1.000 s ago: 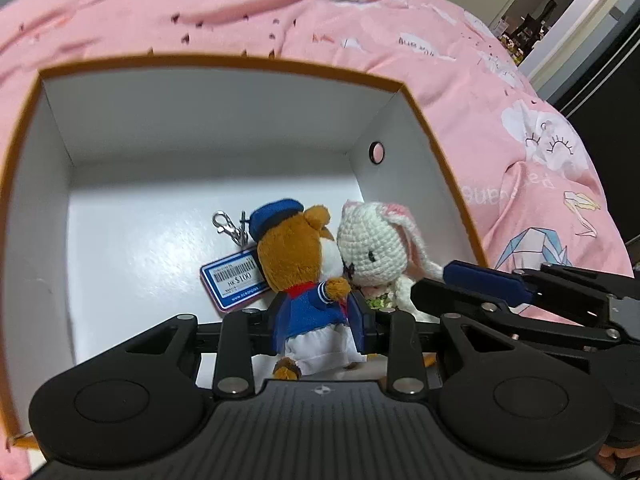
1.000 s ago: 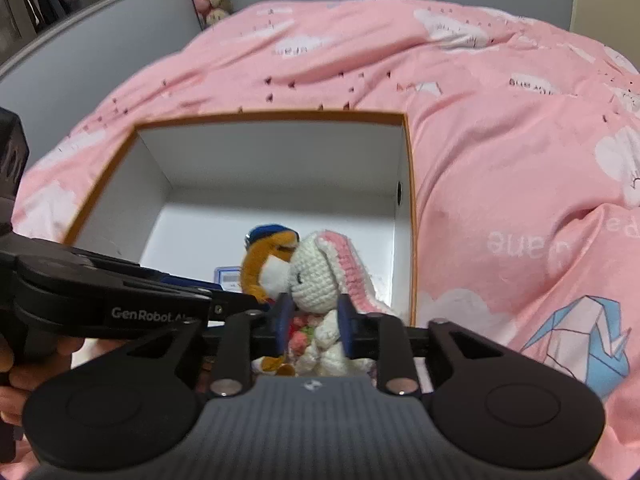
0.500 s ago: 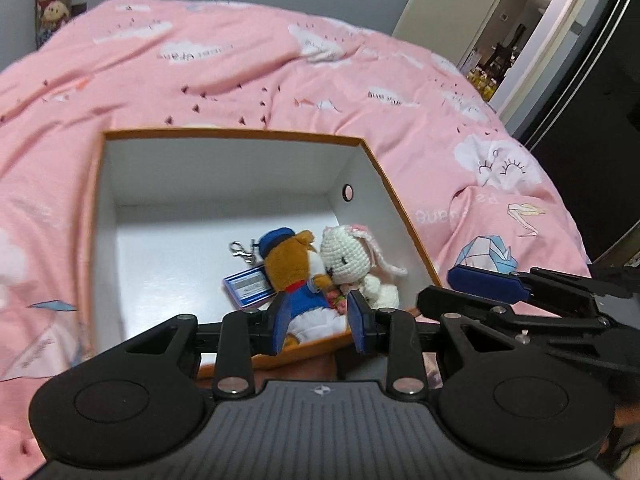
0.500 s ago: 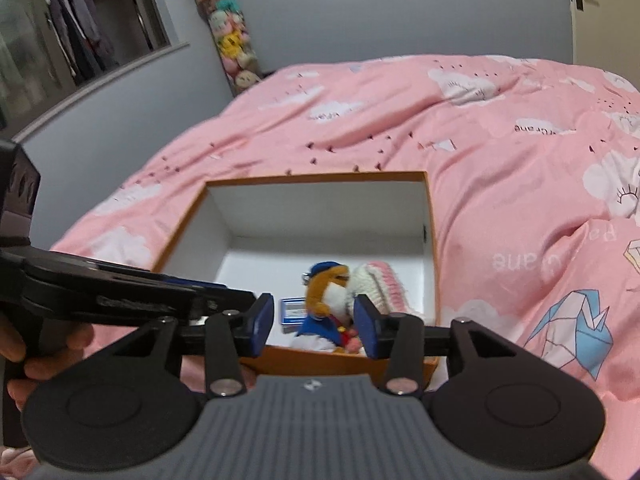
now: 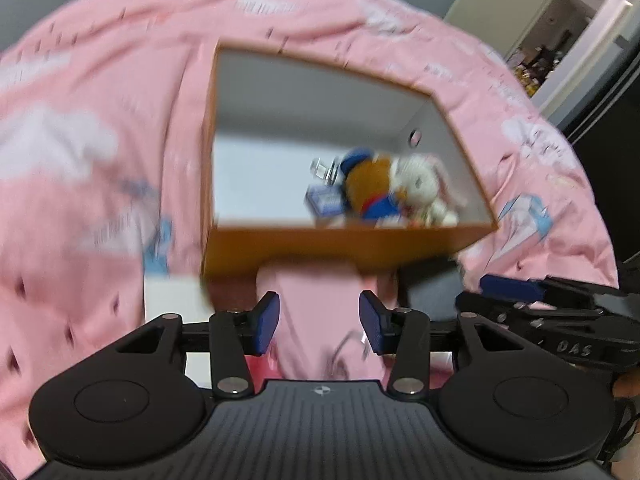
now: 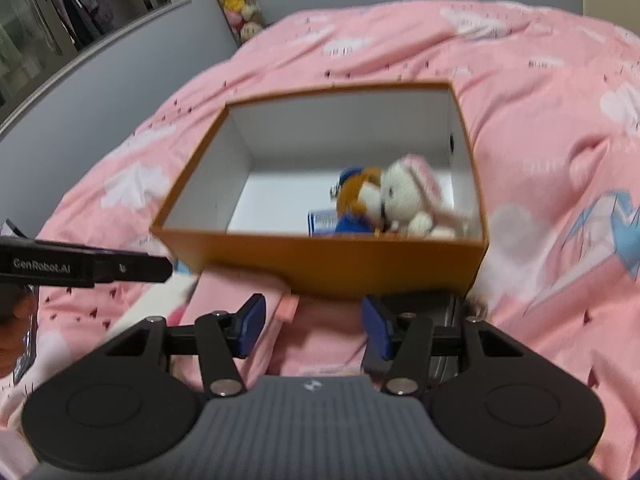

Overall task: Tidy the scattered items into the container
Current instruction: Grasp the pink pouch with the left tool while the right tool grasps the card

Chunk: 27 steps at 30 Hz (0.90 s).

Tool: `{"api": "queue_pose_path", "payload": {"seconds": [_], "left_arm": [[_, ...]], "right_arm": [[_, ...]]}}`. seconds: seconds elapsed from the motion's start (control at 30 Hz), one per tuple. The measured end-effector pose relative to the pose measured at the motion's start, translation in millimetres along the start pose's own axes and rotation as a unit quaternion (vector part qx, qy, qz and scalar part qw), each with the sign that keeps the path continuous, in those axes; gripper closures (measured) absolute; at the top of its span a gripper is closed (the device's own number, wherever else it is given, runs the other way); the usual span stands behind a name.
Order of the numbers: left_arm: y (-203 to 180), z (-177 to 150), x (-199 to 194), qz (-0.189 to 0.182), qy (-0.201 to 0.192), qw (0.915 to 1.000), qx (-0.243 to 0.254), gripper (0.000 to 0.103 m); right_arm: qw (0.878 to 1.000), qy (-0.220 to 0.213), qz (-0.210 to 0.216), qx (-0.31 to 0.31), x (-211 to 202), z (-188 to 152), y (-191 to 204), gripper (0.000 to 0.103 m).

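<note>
While both point steeply down, left gripper (image 5: 319,322) and right gripper (image 6: 311,327) are opening, empty; box (image 6: 360,258) at 12 o'clock holds bear (image 6: 356,200), bunny (image 6: 408,196).

Support surface: bed covered by a pink quilt with white cloud prints, small dark marks and a blue origami-crane motif (image 6: 552,128). Resting directly on it: an open rectangular cardboard box, orange outside, white inside (image 6: 360,258). Near the box's front wall lie flat pink items (image 6: 320,332) and a white flat piece (image 5: 172,296); blur prevents identification.
</note>
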<state>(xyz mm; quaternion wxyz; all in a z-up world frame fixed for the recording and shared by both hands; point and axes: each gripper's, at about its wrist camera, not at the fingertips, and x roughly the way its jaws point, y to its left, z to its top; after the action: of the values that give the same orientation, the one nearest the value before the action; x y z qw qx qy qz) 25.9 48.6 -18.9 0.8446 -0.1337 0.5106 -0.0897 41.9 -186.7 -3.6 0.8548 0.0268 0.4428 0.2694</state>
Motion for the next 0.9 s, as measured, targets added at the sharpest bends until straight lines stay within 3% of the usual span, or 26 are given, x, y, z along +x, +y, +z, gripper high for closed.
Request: {"api": "queue_pose_path", "payload": {"seconds": [0.2, 0.33, 0.43, 0.6, 0.73, 0.9], "left_arm": [[15, -21, 25, -0.017, 0.046, 0.9971, -0.058, 0.052], [23, -23, 39, -0.033, 0.059, 0.9937, -0.089, 0.043], [26, -25, 46, -0.045, 0.066, 0.9923, -0.095, 0.036], [17, -23, 57, -0.053, 0.075, 0.9926, -0.08, 0.035], [6, -23, 61, -0.062, 0.073, 0.9938, -0.057, 0.055], [-4, -25, 56, -0.054, 0.064, 0.9961, -0.028, 0.062]], "right_arm": [[1.0, 0.021, -0.012, -0.001, 5, -10, -1, 0.047], [0.999, 0.029, -0.013, 0.003, 7, -11, -4, 0.047], [0.999, 0.038, -0.018, -0.004, 8, -12, -4, 0.047], [0.996, 0.072, -0.025, -0.048, 14, -17, 0, 0.047], [0.988, 0.083, -0.038, -0.126, 18, -19, 16, 0.047], [0.972, 0.099, -0.036, -0.21, 27, -16, 35, 0.048]]}}
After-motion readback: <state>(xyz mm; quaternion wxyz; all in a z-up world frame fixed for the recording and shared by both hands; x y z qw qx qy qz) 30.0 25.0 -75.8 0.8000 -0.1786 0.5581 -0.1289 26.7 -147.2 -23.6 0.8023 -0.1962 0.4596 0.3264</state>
